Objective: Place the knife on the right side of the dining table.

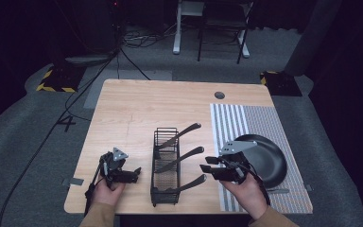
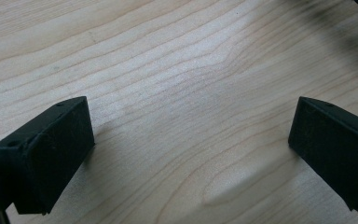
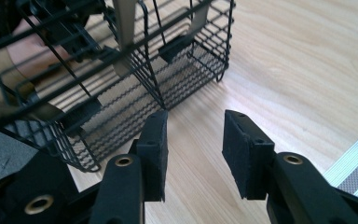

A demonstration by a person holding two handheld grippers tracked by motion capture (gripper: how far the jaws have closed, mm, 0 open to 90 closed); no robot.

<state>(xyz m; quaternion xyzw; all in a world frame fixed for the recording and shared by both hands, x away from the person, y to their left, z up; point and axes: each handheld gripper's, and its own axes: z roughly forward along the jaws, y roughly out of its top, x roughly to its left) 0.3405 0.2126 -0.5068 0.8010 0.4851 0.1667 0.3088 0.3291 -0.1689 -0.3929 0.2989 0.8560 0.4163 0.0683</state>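
Right hand-held gripper (image 3: 193, 154) agape beside wire rack (image 3: 121, 79) edge.

High view: looks forward and down from above the person's side, taking in the whole worktop (image 1: 137, 104).
Left tongs view: close over bare wood.
Right tongs view: close, facing the wire rack (image 3: 121, 79) just ahead, shared with the high view.

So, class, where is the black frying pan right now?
In the high view, the frying pan sits on the striped mat at the table's right, just beyond the right gripper.
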